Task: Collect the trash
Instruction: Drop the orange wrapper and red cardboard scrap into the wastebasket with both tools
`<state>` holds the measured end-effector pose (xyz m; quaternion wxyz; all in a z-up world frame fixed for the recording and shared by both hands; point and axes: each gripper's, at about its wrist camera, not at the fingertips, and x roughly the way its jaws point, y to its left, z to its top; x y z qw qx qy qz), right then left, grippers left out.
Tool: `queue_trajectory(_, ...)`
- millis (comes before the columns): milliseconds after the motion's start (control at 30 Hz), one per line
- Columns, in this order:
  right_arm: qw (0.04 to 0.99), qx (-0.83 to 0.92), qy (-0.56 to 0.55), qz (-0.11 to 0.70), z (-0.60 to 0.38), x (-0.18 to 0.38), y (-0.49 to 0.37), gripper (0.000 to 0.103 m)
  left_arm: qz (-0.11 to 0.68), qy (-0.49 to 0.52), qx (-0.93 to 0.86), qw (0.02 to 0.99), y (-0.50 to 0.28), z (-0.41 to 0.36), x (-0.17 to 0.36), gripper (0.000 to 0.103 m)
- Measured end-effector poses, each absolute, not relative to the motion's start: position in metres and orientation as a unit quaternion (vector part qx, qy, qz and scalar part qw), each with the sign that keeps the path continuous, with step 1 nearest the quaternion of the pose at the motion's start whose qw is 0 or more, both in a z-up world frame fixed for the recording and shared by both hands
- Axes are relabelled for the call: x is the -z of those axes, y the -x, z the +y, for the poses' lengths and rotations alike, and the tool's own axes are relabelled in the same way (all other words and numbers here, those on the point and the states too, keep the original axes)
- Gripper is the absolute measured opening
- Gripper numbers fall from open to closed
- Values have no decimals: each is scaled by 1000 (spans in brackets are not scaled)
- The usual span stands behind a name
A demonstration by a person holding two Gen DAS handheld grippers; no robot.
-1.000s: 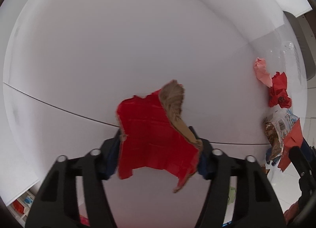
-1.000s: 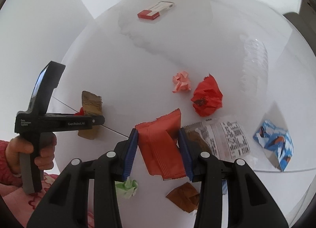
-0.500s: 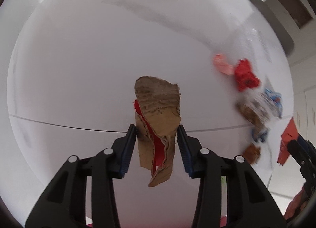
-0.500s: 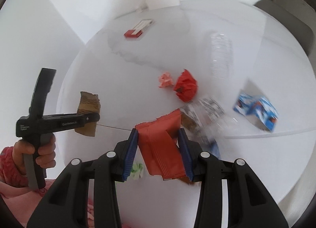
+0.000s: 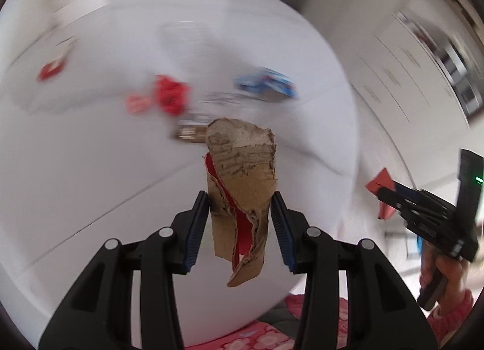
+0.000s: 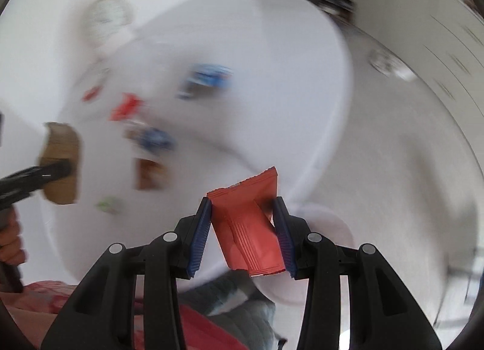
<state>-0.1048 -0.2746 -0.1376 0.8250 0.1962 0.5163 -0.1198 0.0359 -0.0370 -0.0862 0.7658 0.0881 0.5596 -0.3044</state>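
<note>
My left gripper (image 5: 240, 226) clenches the torn cardboard piece (image 5: 242, 180) above the white table (image 5: 90, 174). My right gripper (image 6: 243, 229) grasps the red wrapper (image 6: 248, 229) past the table's edge.

A second ago the cardboard scrap (image 5: 242, 186) lay wide and flat in my left gripper (image 5: 240, 222), showing its red side; then that gripper's jaws were closing on it, and now it is squeezed into a narrow brown fold. Both my grippers have swung and turned, so the round white surface (image 5: 90, 186) looks tilted and blurry. My right gripper (image 6: 243, 229), with the red packet (image 6: 248, 222), now hangs over the surface's edge and the floor (image 6: 393, 186).
</note>
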Motion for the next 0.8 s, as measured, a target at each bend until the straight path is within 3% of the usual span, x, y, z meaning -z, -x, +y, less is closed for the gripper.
queue_trajectory(400,747,193,-290,566,-315,241,169,43,535,-184,396,723,21,-117,92,42)
queue_trajectory(467,741,188,-296,572,-315,246,168,55,536,-189,398,720,24,-118,93,42)
queue_trajectory(533,743,196,-286,573,-315,245,168,76,534,-192,401,719,28,-119,93,42)
queue_trajectory(600,746,207,-271,572,-315,241,169,86,532,-194,403,719,29,-121,96,42)
queue_trajectory(800,744,238,-263,566,-322,227,184,92,528,-208,421,708,41,-130,97,42)
